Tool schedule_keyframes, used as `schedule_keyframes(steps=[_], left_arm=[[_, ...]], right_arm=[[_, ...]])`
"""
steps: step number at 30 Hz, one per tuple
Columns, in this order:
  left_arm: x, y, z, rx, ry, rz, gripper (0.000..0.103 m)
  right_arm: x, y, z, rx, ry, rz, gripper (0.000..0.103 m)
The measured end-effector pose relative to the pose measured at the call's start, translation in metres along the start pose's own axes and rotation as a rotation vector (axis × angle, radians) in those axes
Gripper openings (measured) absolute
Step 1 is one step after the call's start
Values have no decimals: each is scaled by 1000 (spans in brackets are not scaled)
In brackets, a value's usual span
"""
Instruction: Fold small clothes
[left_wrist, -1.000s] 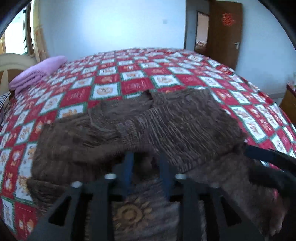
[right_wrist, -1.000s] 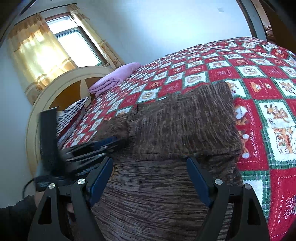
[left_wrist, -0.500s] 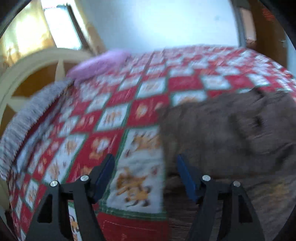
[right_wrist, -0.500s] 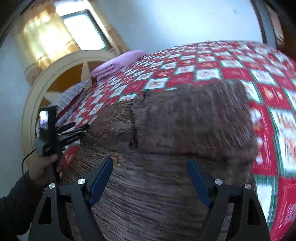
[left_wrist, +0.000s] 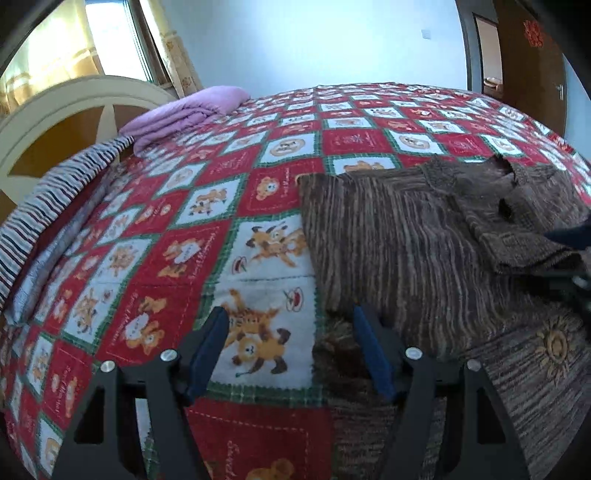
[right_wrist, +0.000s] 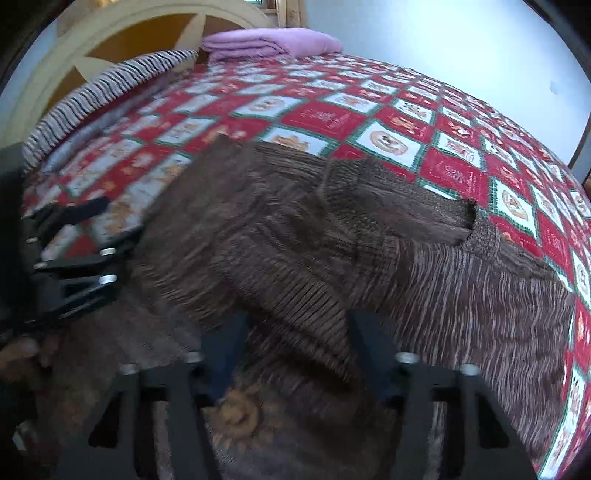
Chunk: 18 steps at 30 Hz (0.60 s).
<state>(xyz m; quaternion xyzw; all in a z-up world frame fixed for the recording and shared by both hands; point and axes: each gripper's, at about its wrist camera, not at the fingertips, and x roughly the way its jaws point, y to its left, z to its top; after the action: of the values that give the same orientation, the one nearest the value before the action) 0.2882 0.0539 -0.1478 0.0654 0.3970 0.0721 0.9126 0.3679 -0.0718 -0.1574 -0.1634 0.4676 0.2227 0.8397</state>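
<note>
On the bed's red patchwork quilt (left_wrist: 155, 258) lies the brown knit sweater (left_wrist: 399, 251), partly folded, one sleeve laid across the body. Right gripper (right_wrist: 295, 354) has its jaws closing round that sleeve's cuff end; blur hides whether the pads bite yet, so no grip confirmed. Left gripper (left_wrist: 291, 350) stands open, one jaw over bare quilt, the other at the sweater's left edge, nothing between but quilt.

Risks, as I judge: right jaws may pinch sleeve plus body layer together, so lifting drags the whole fold apart. Left may snag quilt w/ the hem.

Left view shows the crisp left edge & sun motif (left_wrist: 554, 343) clearly; right view alone shows the neck opening (right_wrist: 469, 221), the sleeve cuff & the person's hand (right_wrist: 22, 354) on the left tool.
</note>
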Motion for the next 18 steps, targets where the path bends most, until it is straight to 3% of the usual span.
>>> schedule_keyframes(steps=[2,5,8,11,15,18], left_arm=[[1,4,-1,-24,7,-27,73],[1,6,-3,-45,7,-44,76],[2,7,-4,-60,10,-51,77],[2,7,-4,-61,8,-51,77],[2,6,-4,-49,2,-33,77],[1,4,-4,-38,-3,-19,77]], right_arm=[[1,-20,4,79,-16,-15,41],[-11,-71,2,294,-85,1,40],[-14,-107,-11,419,-87,4,41],[-22,-110,-22,434,-87,31,41],[-38,-90,-33,429,-104,193,41],[-35,-68,-38,385,-61,255,41]])
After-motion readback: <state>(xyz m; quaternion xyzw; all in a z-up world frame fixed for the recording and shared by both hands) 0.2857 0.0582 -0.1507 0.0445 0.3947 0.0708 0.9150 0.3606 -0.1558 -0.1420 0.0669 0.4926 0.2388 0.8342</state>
